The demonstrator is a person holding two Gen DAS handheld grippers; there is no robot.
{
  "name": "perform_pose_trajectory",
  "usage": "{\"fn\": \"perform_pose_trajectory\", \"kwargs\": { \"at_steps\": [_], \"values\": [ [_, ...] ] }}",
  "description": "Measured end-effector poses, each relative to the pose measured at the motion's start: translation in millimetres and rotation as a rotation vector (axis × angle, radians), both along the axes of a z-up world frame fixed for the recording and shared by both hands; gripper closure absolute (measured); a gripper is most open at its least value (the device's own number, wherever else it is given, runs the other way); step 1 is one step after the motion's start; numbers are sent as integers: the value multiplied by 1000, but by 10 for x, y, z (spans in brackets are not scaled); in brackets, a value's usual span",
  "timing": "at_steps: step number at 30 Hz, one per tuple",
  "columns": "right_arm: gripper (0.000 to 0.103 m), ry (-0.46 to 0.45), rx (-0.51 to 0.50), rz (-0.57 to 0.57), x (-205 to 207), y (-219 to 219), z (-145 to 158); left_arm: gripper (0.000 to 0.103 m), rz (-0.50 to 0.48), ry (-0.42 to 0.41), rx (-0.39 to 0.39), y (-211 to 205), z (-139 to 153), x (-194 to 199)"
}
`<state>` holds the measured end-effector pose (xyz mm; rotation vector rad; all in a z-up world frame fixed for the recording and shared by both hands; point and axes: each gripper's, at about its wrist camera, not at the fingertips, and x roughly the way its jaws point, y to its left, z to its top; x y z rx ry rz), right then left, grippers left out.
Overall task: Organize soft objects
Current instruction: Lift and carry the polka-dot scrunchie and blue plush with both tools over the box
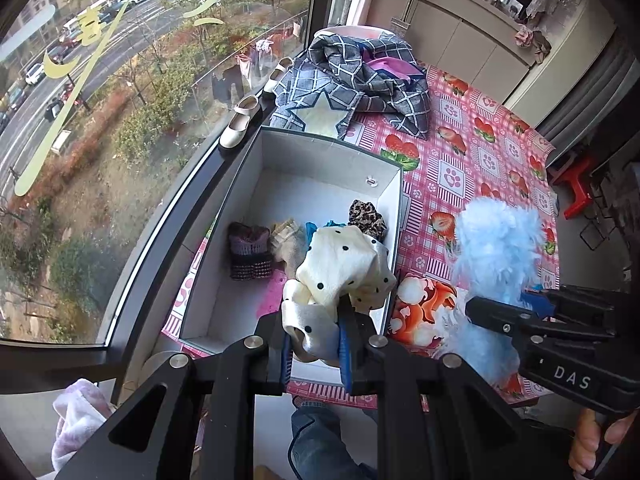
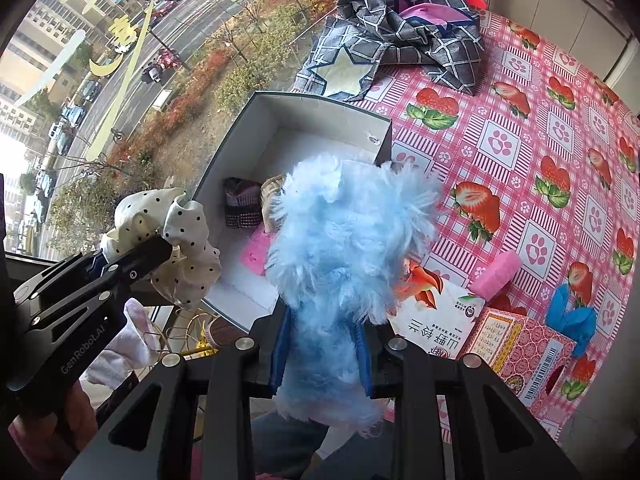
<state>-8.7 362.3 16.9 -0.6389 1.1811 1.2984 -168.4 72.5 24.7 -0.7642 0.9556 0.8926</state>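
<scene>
L tool (image 1: 316, 344) grips dotted scrunchie (image 1: 340, 272); R tool (image 2: 322, 354) grips blue fluff (image 2: 344, 240).

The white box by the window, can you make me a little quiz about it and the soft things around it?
1. True or false: the white box already holds some soft things.
2. Which gripper holds the fluffy blue scrunchie? A. left B. right C. neither
3. Fill in: the left gripper is shut on a cream scrunchie with black ____.

Key:
1. True: a leopard-print scrunchie and a dark purple knitted piece lie inside.
2. B: the right gripper is shut on it.
3. Dots.
</scene>
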Motion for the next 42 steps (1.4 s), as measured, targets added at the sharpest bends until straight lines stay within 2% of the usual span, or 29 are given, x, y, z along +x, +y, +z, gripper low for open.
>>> {"fn": "perform_pose_trajectory", "kwargs": {
  "at_steps": [12,31,42],
  "values": [
    [74,-4,-27,15,-32,121,-52,83,39,25,-51,141,-222,-83],
    [74,-27,-85,70,-247,695,-176,83,80,89,-165,399,-778,-102],
    [74,-32,-107,75,-266,850,-232,83,90,96,-194,481,-876,-84]
  ]
}}
